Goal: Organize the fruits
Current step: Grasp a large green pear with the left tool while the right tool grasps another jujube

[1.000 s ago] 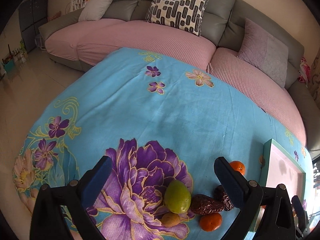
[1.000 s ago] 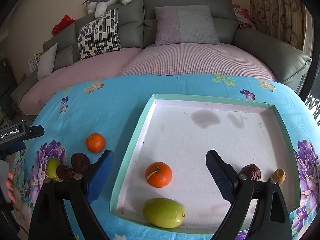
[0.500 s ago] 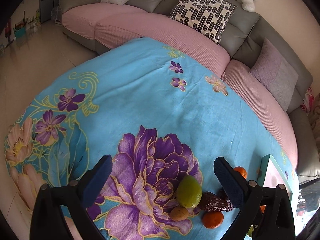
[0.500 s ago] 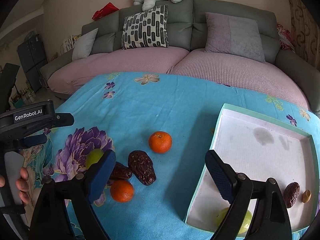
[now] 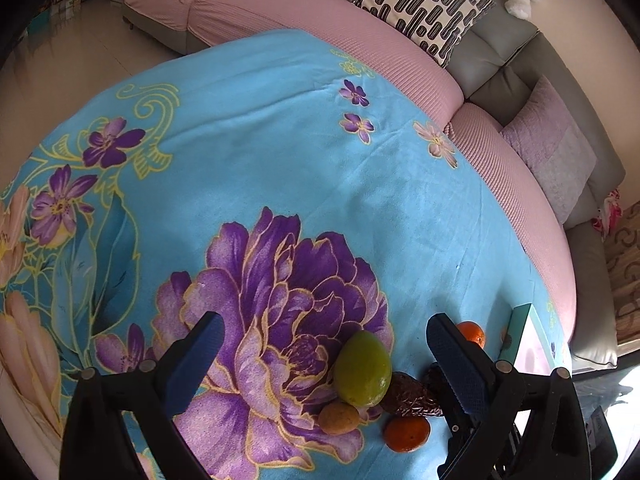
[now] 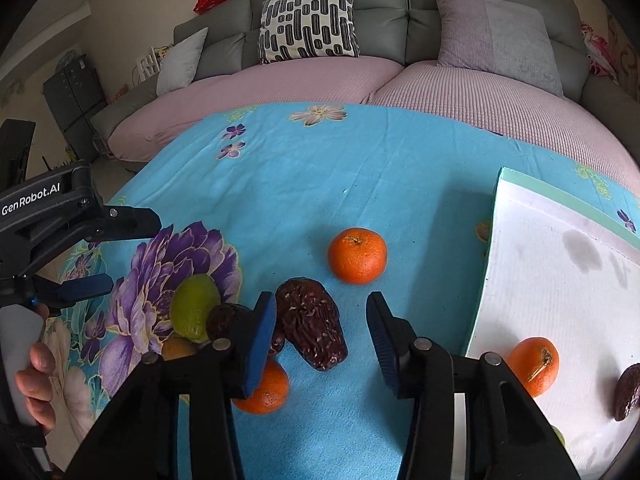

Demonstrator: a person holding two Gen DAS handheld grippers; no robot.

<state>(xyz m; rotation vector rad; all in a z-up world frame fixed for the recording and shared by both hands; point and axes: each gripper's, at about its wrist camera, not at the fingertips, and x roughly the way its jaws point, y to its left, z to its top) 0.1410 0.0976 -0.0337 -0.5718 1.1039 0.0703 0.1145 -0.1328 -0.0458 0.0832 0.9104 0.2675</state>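
Fruit is lying partly sorted: an orange (image 6: 534, 366) is sitting in the tray (image 6: 560, 264), several are waiting on the cloth. Right gripper (image 6: 320, 334) is closing around a date (image 6: 312, 322), not yet touching; left gripper (image 5: 320, 354) is gaping empty.

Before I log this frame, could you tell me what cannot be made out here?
- Right wrist view: near orange and second date partly hidden by the right gripper, whose jaws are closing.
- Right wrist view: tray contents cut off at the edge.
- Left wrist view: tray nearly out of frame.
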